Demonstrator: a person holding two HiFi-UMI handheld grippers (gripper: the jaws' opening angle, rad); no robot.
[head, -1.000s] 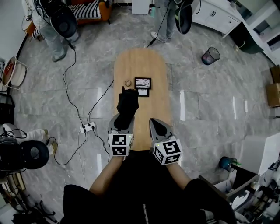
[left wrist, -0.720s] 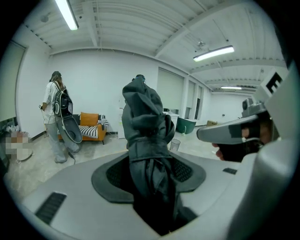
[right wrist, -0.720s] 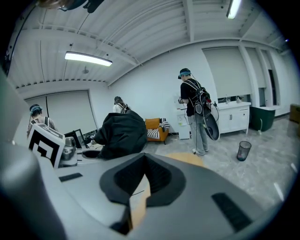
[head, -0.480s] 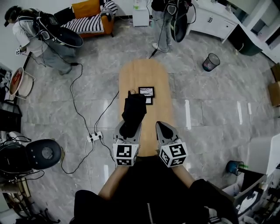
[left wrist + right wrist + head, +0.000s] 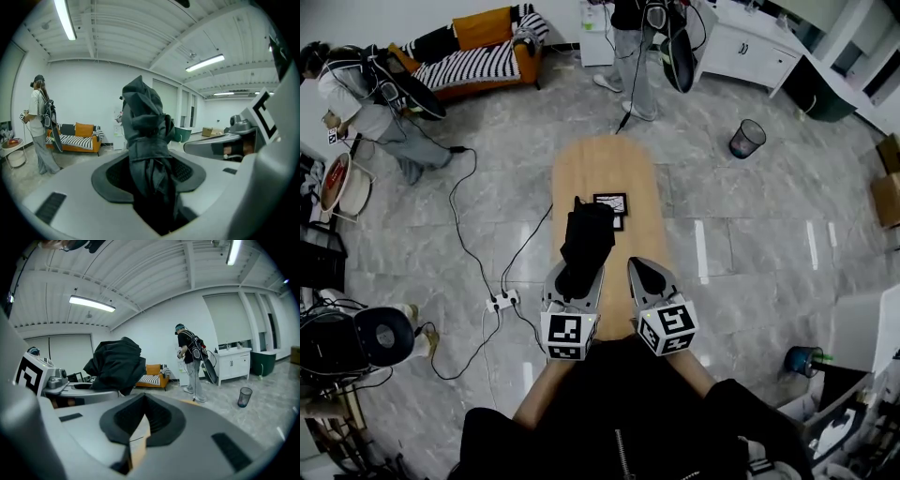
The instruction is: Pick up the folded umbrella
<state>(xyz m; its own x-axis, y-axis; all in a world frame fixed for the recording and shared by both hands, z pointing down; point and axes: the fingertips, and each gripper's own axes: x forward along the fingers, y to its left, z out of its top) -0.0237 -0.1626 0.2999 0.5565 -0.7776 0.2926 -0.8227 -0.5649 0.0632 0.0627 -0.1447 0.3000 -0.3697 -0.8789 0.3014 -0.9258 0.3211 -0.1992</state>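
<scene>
Pinching the black folded fabric umbrella (image 5: 146, 126) low on its bundle with the left gripper (image 5: 151, 180), loose end jutting forward, apparently clear of the long light-wood oval table (image 5: 598, 161). Gripped near the base, probably to stop the slack folds slipping. Beside it, right gripper (image 5: 140, 404) pressed together on nothing, likely spare. Farther along the tabletop, small dark picture frames (image 5: 610, 204).

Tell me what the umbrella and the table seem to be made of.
The umbrella: soft woven fabric, probably nylon or polyester, matte black; it bunches in loose crumpled folds. The table: wood or wood-look laminate, judging by its smooth, light tan top; which one can't be told.
</scene>
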